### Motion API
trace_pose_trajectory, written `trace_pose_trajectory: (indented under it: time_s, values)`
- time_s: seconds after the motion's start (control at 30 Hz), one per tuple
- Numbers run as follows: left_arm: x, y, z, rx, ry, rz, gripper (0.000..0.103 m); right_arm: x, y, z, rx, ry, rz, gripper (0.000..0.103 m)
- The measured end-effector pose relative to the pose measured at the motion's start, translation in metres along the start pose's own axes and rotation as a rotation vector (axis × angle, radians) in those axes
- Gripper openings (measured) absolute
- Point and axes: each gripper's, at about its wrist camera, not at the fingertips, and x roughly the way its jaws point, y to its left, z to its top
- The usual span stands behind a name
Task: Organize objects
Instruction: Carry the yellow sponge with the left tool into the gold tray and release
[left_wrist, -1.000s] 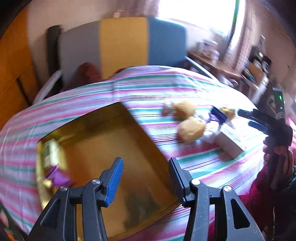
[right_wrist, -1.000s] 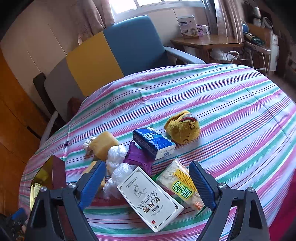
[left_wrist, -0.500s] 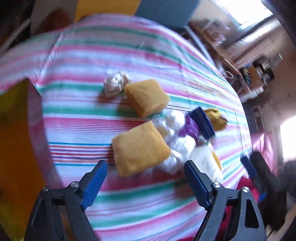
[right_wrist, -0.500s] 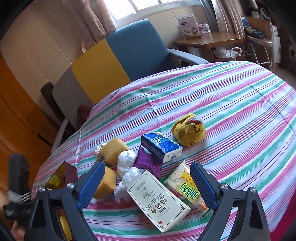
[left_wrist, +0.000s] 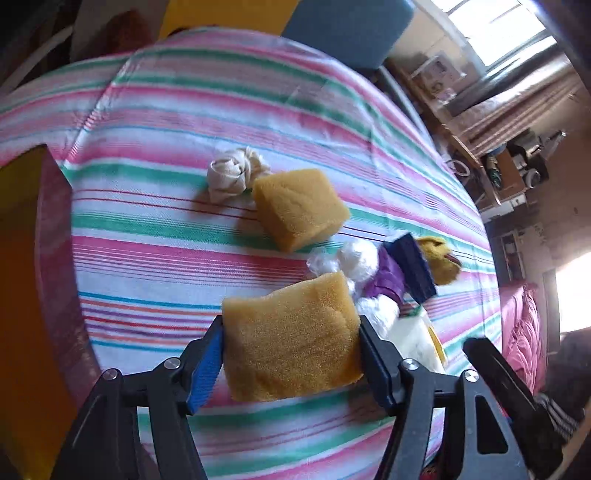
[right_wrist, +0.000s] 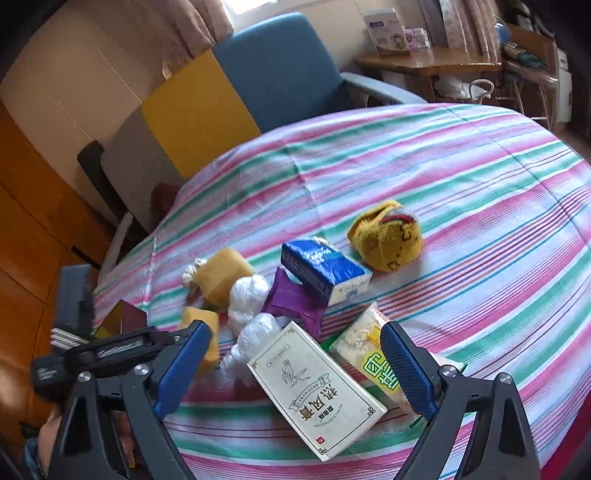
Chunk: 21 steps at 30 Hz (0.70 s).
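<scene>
My left gripper (left_wrist: 291, 360) has its two blue pads pressed against both sides of a yellow sponge (left_wrist: 291, 339), which rests on the striped tablecloth. A second yellow sponge (left_wrist: 299, 208) lies beyond it beside a knotted white cloth (left_wrist: 232, 175). My right gripper (right_wrist: 295, 365) is open and empty, hovering over a white printed box (right_wrist: 317, 391) and a green-lettered packet (right_wrist: 373, 354). The blue tissue pack (right_wrist: 325, 269), purple wrapper (right_wrist: 295, 301), white plastic bags (right_wrist: 249, 295) and yellow plush toy (right_wrist: 386, 236) lie in a cluster.
A gold-lined box (left_wrist: 26, 295) sits at the table's left edge. A blue, yellow and grey chair (right_wrist: 240, 96) stands behind the table. The left gripper's body (right_wrist: 92, 350) shows at the left of the right wrist view.
My left gripper swung from over the gold box to the sponge cluster and closed its pads on the near sponge. My right gripper stayed open and drew slightly closer to the white box.
</scene>
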Motion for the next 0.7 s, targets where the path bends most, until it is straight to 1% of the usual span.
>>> trace_pose_trajectory:
  time_s: [0.07,0.13,0.2,0.27,0.33,0.4,0.5,0.6,0.63,0.7]
  values:
    - [-0.015,0.001,-0.006,0.020,-0.019,-0.011,0.068,0.003,0.000,-0.002,-0.008,0.012,-0.016,0.094]
    - [-0.031,-0.001,-0.017,0.058,-0.043,-0.015,0.068,0.009,0.002,-0.003,-0.021,0.042,-0.020,0.094]
    - [-0.045,-0.002,-0.025,0.096,-0.065,-0.020,0.068,0.017,0.007,-0.006,-0.051,0.075,-0.030,0.094]
    - [-0.063,-0.001,-0.040,0.139,-0.094,-0.013,0.068,0.024,0.014,-0.009,-0.095,0.104,-0.055,0.094]
    - [-0.079,0.001,-0.050,0.158,-0.116,-0.018,0.068,0.029,0.018,-0.013,-0.131,0.125,-0.090,0.094]
    - [-0.095,0.007,-0.062,0.176,-0.136,-0.015,0.068,0.033,0.021,-0.015,-0.150,0.142,-0.097,0.094]
    - [-0.113,0.019,-0.077,0.173,-0.152,-0.019,0.068,0.036,0.026,-0.018,-0.193,0.153,-0.141,0.094]
    - [-0.129,0.036,-0.090,0.159,-0.172,-0.015,0.068,0.032,0.033,-0.019,-0.246,0.113,-0.188,0.092]
    - [-0.135,0.042,-0.094,0.154,-0.178,-0.012,0.068,0.031,0.035,-0.020,-0.261,0.103,-0.196,0.092]
    - [-0.147,0.059,-0.102,0.132,-0.199,0.005,0.068,0.032,0.036,-0.022,-0.276,0.116,-0.199,0.089]
